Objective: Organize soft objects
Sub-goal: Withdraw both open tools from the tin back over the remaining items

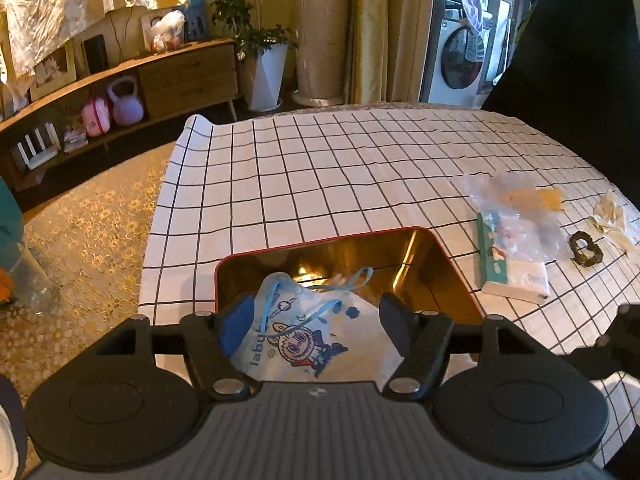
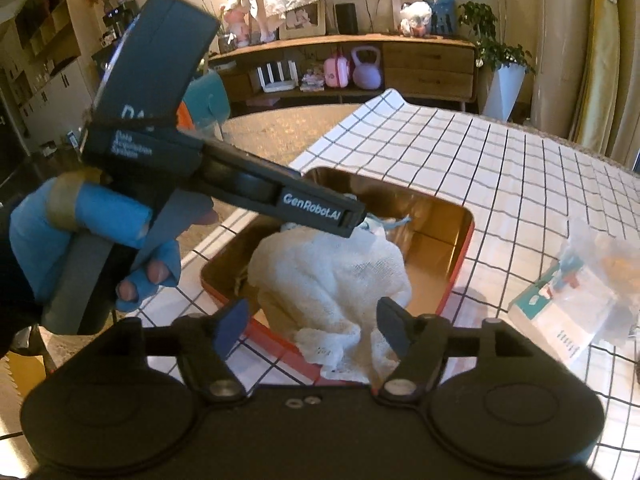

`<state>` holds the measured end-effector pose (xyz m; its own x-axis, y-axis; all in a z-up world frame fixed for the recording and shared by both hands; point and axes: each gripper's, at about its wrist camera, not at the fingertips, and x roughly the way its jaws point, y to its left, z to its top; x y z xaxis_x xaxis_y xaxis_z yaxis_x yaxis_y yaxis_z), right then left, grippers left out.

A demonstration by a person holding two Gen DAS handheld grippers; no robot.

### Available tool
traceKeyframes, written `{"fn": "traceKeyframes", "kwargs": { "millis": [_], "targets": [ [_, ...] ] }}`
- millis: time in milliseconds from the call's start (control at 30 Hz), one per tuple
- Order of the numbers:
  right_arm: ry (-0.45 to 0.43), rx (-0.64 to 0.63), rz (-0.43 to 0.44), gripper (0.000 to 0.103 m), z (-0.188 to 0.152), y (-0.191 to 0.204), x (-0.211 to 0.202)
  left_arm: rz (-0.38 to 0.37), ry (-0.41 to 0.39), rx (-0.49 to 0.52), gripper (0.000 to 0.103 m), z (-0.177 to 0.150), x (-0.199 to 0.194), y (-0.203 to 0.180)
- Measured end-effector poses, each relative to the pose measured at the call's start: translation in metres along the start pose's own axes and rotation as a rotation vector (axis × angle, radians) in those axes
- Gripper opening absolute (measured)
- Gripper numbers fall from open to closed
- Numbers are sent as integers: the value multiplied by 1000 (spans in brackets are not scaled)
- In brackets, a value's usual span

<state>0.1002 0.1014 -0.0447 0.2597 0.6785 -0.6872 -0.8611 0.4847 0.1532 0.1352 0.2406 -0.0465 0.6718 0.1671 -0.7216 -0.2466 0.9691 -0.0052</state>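
Low in both views, each tool stands released over the tin (image 1: pixel 448 256): left tool (image 1: pixel 316 316) above the mask (image 1: pixel 304 336), right tool (image 2: pixel 312 320) above the cloth (image 2: pixel 332 280), which droops over the near rim. Both look light and limp; pinch a bunched fold, not a strap. At right on the surface (image 1: pixel 320 168), tissues (image 1: pixel 516 276), bag (image 1: pixel 516 208) and scrunchie (image 1: pixel 586 250) lie clear of the tin.

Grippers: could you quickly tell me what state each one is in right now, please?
Left gripper: open, holding nothing; printed face mask lies loose between its fingers.
Right gripper: open, holding nothing; white cloth lies loose below.
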Motion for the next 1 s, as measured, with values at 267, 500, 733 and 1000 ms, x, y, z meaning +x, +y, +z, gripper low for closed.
{"fn": "traceKeyframes", "kwargs": {
  "millis": [267, 500, 733, 1000],
  "targets": [
    [-72, 21, -18, 88, 2, -10, -45, -61, -44, 39, 77, 2, -35, -21],
    [-129, 59, -67, 94, -2, -30, -86, -111, -88, 76, 81, 5, -63, -52],
    [-154, 100, -132, 98, -22, -54, -123, -184, -108, 81, 84, 9, -75, -88],
    [-146, 125, -231, 98, -57, -90, -167, -258, -124, 76, 95, 14, -75, -129]
  ]
}}
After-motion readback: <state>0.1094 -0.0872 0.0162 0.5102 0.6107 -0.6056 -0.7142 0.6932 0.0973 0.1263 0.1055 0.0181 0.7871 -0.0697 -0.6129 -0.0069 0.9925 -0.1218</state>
